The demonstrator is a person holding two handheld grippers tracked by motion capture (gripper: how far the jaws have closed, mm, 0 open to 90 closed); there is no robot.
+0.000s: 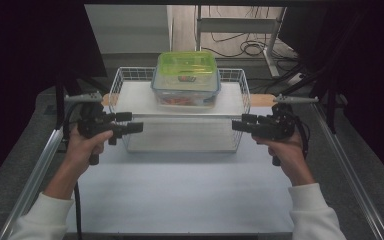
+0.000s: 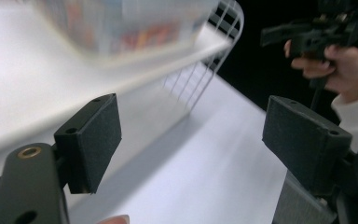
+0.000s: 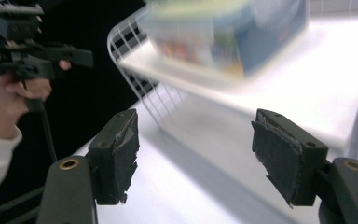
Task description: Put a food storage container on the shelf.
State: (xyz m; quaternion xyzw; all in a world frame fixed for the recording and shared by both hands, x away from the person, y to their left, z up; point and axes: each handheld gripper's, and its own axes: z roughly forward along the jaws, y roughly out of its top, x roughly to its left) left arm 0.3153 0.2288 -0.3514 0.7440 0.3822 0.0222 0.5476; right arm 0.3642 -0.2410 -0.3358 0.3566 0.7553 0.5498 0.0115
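A white wire basket [image 1: 125, 75] stands at the middle back of the table. A white board [image 1: 140, 97] lies across it and carries a clear food container [image 1: 186, 80] with a green lid. My left gripper [image 1: 132, 122] hovers by the basket's left front corner, pointing inward with its jaws open and nothing between them. My right gripper [image 1: 240, 122] mirrors it at the right front corner, also open and empty. The left gripper view looks between its open jaws [image 2: 196, 140] at the blurred container [image 2: 121, 23] and basket [image 2: 214, 51]. The right gripper view [image 3: 196, 154] faces the same container [image 3: 228, 32].
A white mat [image 1: 180, 190] covers the table in front of the basket. Metal rails [image 1: 45, 160] run along both table sides. Wooden handles [image 1: 262, 100] stick out from the basket's ends. Cables [image 1: 250, 47] lie on the floor behind, with dark curtains to the sides.
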